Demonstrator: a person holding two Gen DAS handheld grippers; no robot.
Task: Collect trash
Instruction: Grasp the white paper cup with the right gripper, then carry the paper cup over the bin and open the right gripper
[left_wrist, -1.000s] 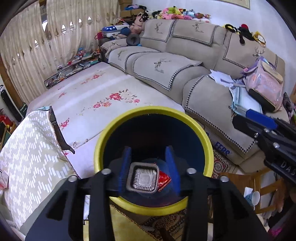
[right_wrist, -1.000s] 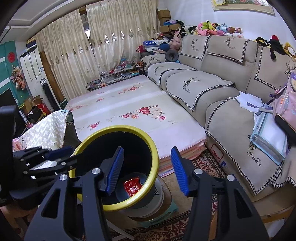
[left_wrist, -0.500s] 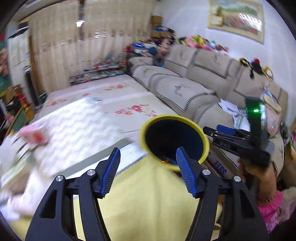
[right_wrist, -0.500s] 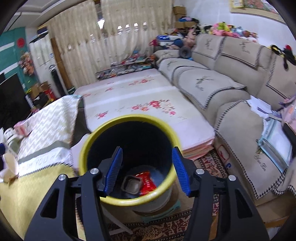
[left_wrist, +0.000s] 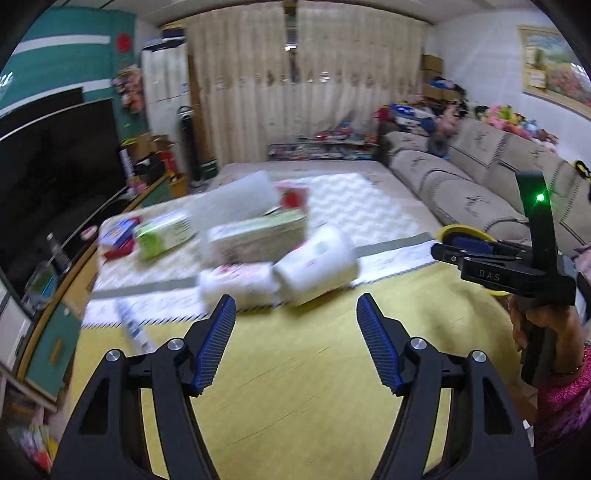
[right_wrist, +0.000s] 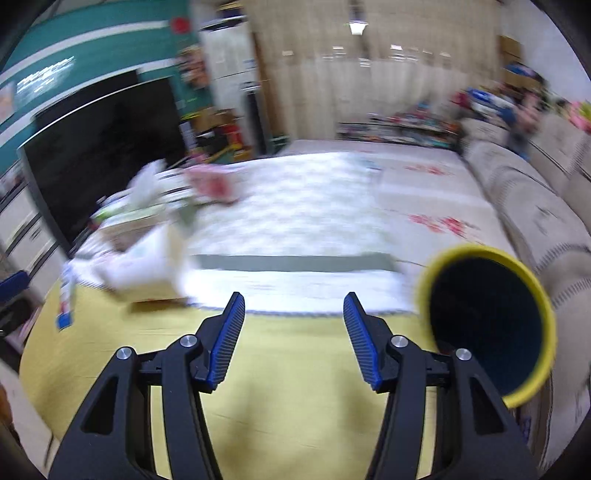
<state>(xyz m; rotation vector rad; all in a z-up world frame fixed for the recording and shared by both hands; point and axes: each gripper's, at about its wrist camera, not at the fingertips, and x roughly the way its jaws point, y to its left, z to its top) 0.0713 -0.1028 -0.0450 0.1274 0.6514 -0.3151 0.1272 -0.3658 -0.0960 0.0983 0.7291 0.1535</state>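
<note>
In the left wrist view, the left gripper (left_wrist: 295, 343) is seen spread wide with nothing between its blue-padded fingers (left_wrist: 218, 343). Below it a yellow cloth (left_wrist: 295, 387) is laid over the table. Beyond the fingertips, from eleven to twelve o'clock, a blurred cluster of packages is spread on a white patterned cloth (left_wrist: 369, 210): a white tub (left_wrist: 317, 269) lying on its side, a soft white pack (left_wrist: 236, 284) touching it on the left, a long box (left_wrist: 258, 236) behind both, and a green-and-white pack (left_wrist: 166, 232) further left. What these are exactly cannot be told because of the blur. At three o'clock the right gripper (left_wrist: 476, 254) is seen from the side, gripped by a hand (left_wrist: 543, 325); its opening cannot be judged from this angle. Just behind it a sliver of the yellow rim of the trash bin (left_wrist: 461, 232) is visible. A dark television (left_wrist: 55, 170) is placed at nine o'clock and a beige sofa (left_wrist: 461, 184) at two o'clock.

In the right wrist view, the right gripper (right_wrist: 293, 339) is shown wide apart and empty over the yellow cloth (right_wrist: 277, 406). The trash bin (right_wrist: 487, 317), yellow-rimmed with a dark blue inside, is found at three o'clock, just beside the right finger; its contents are not visible. The blurred packages (right_wrist: 147, 258) are seen at ten o'clock, the television (right_wrist: 103, 147) behind them, and the sofa (right_wrist: 535, 206) at two o'clock.
</note>
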